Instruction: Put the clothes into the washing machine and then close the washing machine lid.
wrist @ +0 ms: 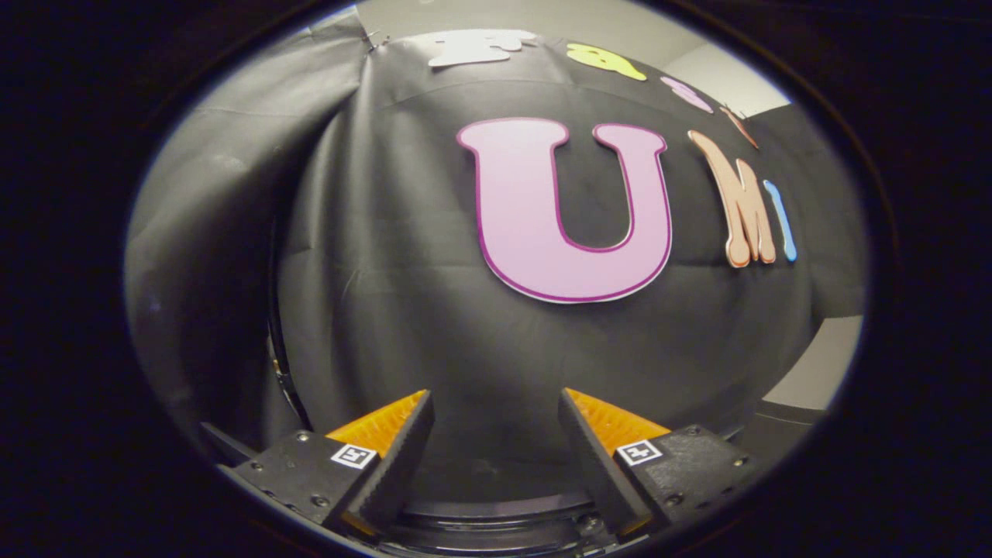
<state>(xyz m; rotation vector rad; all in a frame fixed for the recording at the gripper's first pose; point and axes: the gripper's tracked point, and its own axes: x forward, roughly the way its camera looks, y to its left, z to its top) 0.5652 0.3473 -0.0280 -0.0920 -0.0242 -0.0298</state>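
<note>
The gripper (496,434) is held spread and empty before the booth wall (403,256), so clothes must yet be found and picked up

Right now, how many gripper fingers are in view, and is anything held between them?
2. One finger stands to the left and the other to the right of the gripper's open gap. Nothing is between them; the black cloth wall hangs beyond them.
</note>
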